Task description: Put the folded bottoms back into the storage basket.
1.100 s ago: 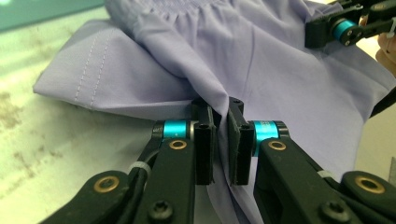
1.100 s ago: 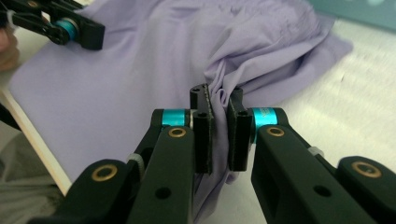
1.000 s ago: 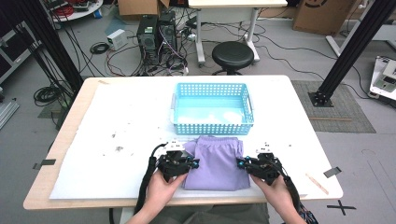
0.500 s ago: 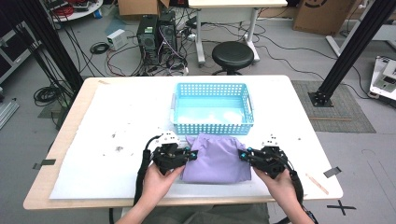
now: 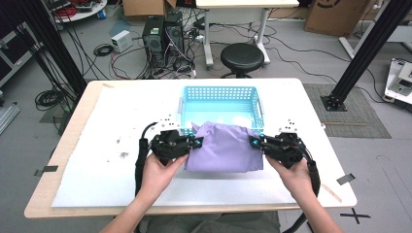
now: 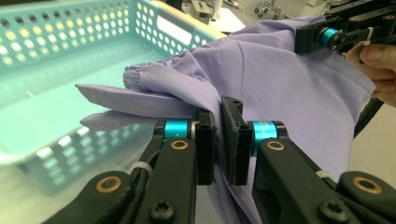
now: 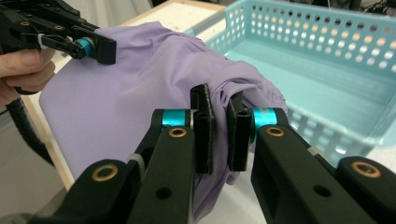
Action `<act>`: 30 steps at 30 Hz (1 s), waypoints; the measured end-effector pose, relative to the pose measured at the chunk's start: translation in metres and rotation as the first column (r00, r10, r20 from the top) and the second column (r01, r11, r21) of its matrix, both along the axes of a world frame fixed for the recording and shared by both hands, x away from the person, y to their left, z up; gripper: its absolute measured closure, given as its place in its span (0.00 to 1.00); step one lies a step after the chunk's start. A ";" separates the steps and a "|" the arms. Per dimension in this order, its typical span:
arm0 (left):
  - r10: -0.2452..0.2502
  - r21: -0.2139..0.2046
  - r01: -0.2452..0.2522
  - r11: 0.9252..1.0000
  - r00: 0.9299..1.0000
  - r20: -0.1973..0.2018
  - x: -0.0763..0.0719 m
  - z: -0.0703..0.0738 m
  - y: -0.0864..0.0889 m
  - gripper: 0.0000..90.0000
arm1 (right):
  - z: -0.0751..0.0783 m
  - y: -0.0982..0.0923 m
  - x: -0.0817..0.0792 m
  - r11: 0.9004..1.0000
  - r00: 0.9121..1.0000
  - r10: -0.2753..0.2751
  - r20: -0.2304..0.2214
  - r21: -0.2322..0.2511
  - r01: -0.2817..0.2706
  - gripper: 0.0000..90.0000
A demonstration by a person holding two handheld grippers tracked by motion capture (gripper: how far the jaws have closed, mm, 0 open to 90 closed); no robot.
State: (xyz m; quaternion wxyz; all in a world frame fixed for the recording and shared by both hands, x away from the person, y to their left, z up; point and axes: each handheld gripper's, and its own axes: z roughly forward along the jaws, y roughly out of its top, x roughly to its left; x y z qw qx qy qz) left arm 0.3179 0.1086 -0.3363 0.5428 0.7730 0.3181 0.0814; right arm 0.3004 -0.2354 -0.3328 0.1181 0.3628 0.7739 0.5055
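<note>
A folded purple cloth (image 5: 224, 148) hangs lifted off the table between both grippers, its far edge reaching the near rim of the light blue basket (image 5: 219, 97). My left gripper (image 5: 196, 142) is shut on the cloth's left edge (image 6: 205, 88); in the left gripper view (image 6: 218, 140) the fabric runs between the pads. My right gripper (image 5: 253, 142) is shut on the right edge, and in the right gripper view (image 7: 219, 133) the cloth (image 7: 140, 88) is pinched between the jaws. The basket (image 6: 56, 79) (image 7: 327, 60) looks empty inside.
The white-topped table (image 5: 97, 145) stretches to the left and front. Beyond its far edge stand a black stool (image 5: 242, 55), computer towers (image 5: 163, 34) and loose cables on the floor. Black frame posts stand at both sides.
Both grippers have risen and drawn slightly apart, lifting the purple cloth off the table and toward the basket. The cloth now hangs spread between them.
</note>
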 end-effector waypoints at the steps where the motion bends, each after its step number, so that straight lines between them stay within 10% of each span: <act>1: 0.003 0.004 -0.003 1.000 1.000 0.006 0.003 0.004 0.000 0.93 | 0.003 0.000 0.003 1.000 1.000 0.001 0.006 -0.001 -0.001 0.93; 17: 0.077 0.015 -0.078 0.997 0.994 0.077 0.063 0.048 0.000 0.93 | 0.045 0.013 0.070 0.997 0.996 -0.070 0.057 -0.033 0.072 0.93; 30: 0.162 0.075 -0.169 0.983 0.982 0.098 0.138 0.015 -0.012 0.93 | 0.027 0.020 0.144 0.987 0.990 -0.124 0.071 -0.093 0.131 0.93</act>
